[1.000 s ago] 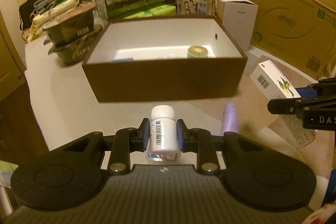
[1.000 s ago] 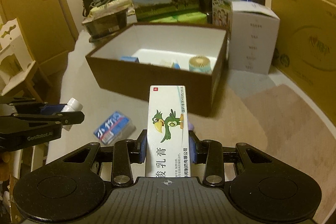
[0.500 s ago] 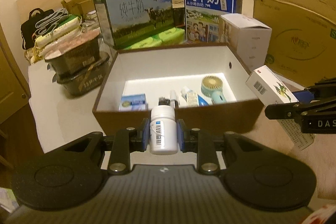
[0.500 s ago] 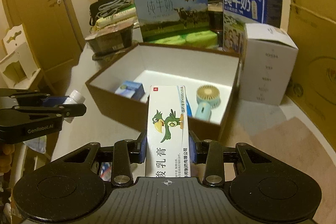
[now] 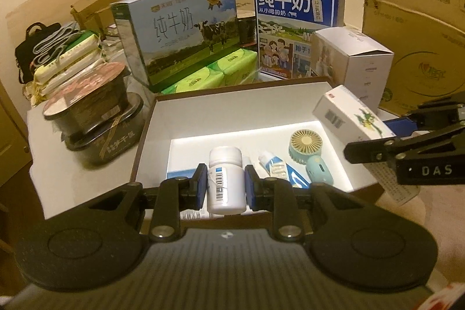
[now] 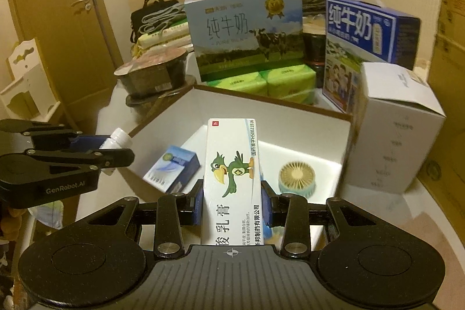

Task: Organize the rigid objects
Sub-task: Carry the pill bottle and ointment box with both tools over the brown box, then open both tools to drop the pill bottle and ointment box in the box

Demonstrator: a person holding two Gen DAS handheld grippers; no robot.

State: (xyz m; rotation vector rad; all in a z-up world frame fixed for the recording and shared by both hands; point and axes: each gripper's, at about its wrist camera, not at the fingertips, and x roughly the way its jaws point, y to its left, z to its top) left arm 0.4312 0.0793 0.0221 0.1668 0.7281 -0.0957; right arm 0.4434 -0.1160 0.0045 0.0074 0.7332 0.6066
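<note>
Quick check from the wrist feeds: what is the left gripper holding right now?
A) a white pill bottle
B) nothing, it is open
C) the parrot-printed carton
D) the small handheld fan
A: the left gripper is shut on the white pill bottle, held above the open box; the fan lies inside.

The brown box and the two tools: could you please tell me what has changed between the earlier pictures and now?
Both tools rose and advanced over the brown box. The left tool now holds the white bottle above its interior; the right tool carries the ointment carton over it too. Both grips stayed shut. The fan, tube and small blue box inside lie unmoved.
</note>
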